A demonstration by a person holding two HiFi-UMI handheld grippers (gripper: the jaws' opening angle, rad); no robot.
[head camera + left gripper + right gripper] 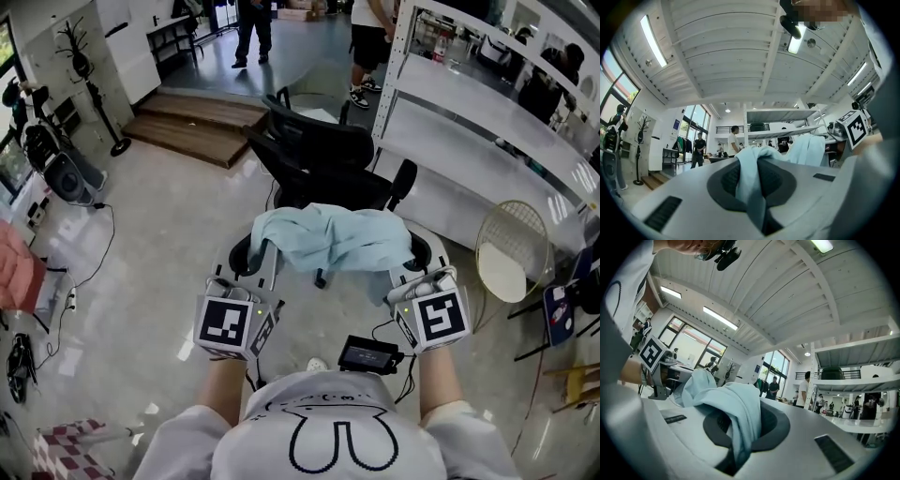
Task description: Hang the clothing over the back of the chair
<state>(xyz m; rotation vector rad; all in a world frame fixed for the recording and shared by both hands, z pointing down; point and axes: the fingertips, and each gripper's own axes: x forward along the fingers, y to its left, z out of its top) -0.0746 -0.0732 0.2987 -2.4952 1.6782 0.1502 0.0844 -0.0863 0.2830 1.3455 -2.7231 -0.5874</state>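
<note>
A light blue garment (330, 238) hangs stretched between my two grippers, held up in front of me. My left gripper (266, 251) is shut on the garment's left edge, and the cloth (751, 180) shows pinched between its jaws (758, 197). My right gripper (405, 261) is shut on the right edge, with the fabric (738, 408) clamped in its jaws (739, 439). The black office chair (317, 157) stands just beyond the garment with its back towards me. The cloth hides the chair's lower part.
A white shelving rack (487, 122) runs along the right. A round wire stool (511, 248) stands at right, a wooden step (202, 122) and a coat stand (94, 84) at left. People (253, 28) stand far back. Cables (89, 262) lie on the floor.
</note>
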